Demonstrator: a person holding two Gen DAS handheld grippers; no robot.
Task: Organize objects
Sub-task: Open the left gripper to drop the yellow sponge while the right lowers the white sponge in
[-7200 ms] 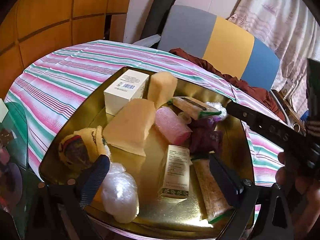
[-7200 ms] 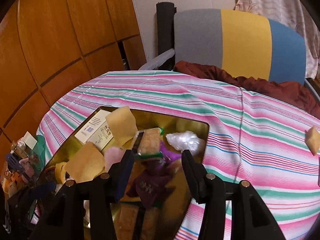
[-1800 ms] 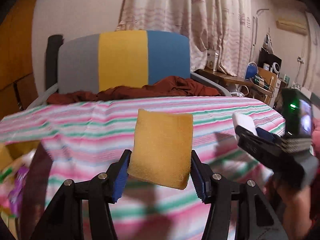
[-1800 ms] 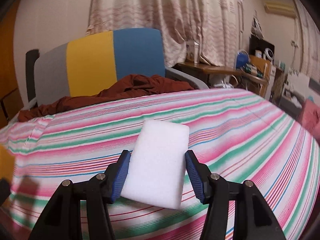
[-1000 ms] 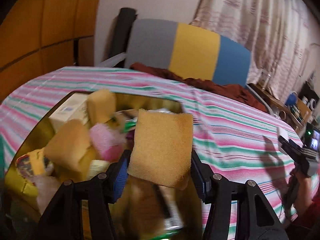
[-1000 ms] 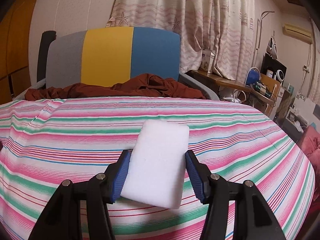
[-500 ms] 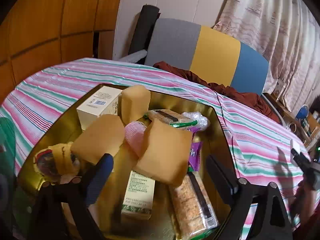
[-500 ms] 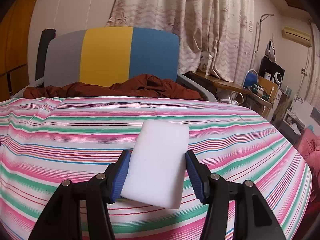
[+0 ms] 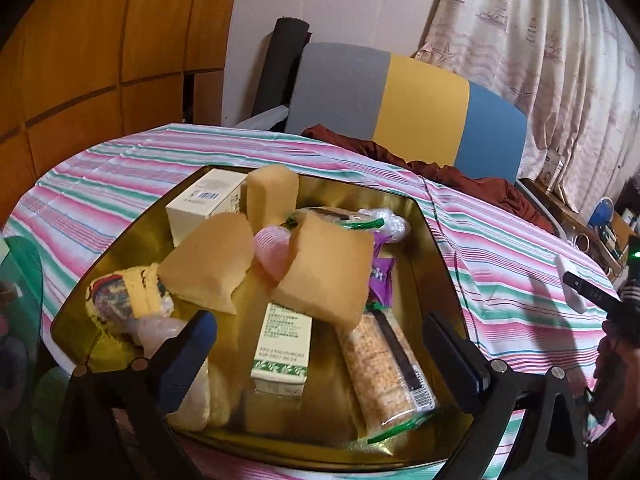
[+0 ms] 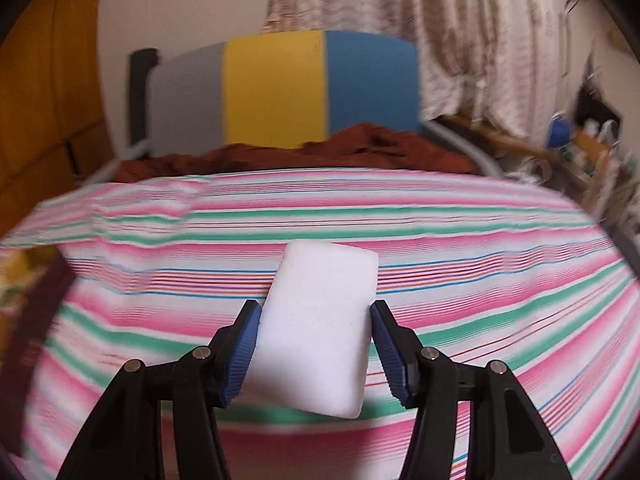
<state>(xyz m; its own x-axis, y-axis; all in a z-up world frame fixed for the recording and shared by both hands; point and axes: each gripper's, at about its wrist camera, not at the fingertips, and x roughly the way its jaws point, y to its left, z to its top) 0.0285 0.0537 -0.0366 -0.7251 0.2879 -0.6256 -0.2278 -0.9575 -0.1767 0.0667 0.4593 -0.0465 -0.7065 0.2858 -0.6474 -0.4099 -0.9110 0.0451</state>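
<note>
A gold tray (image 9: 436,240) sits on a table covered by a pink, green and white striped cloth (image 9: 500,248). The left gripper (image 9: 320,344) hovers over the tray's near edge with its jaws spread wide and nothing between them.

Inside the tray, a tan sponge (image 9: 326,268) lies tilted near the centre, leaning on a pink hair roller (image 9: 272,250) and overlapping a purple wrapper (image 9: 380,276). A second tan sponge (image 9: 208,264) lies left of it, and a third (image 9: 270,198) stands upright toward the tray's far side, beside a white carton (image 9: 204,204). Nearer the gripper are a small green and white box (image 9: 282,350) and a long clear pack of crackers (image 9: 384,368), lying side by side. At the tray's left edge is a yellow knitted item (image 9: 128,294), touching a clear plastic bag (image 9: 158,330).

Right of the tray, above the cloth, the right gripper (image 10: 316,340) pinches a white sponge block (image 10: 320,328) by its long sides; the block also shows in the left view (image 9: 572,286). This view is motion-blurred.

Beyond the table stands a grey, yellow and blue chair back (image 9: 400,104) with rust-red fabric (image 9: 460,172) draped below it, and patterned curtains (image 9: 540,60) behind.
</note>
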